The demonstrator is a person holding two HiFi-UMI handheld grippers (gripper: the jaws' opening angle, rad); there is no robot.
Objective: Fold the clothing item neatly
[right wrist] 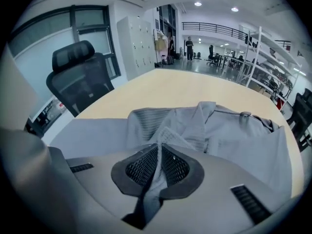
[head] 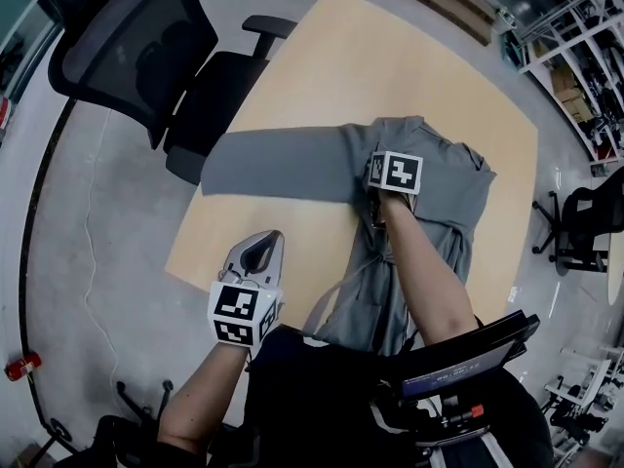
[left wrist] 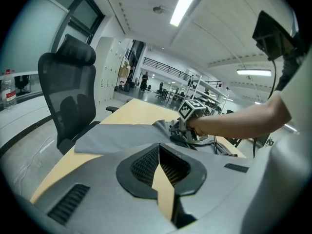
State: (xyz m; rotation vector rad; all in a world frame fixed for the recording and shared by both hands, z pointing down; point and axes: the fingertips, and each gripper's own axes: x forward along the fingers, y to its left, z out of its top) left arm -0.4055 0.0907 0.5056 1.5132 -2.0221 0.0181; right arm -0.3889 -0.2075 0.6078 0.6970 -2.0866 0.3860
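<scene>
A grey long-sleeved garment [head: 444, 183] lies crumpled on the light wooden table [head: 390, 57], one sleeve [head: 273, 167] stretched flat to the left. My right gripper [head: 388, 170] is over the garment's middle, its marker cube hiding the jaws from above. In the right gripper view the right gripper [right wrist: 156, 162] is shut on a fold of the grey fabric [right wrist: 168, 140], which runs down between the pads. My left gripper [head: 259, 253] hovers over the table's near left part, shut and empty. The left gripper [left wrist: 160, 161] points toward the sleeve [left wrist: 122, 136] and the right gripper [left wrist: 192, 130].
A black mesh office chair [head: 146, 57] stands at the table's far left corner, and another chair [head: 585, 224] is off to the right. Shelving [head: 575, 27] lines the right side. The garment's lower part hangs toward the near table edge by my body.
</scene>
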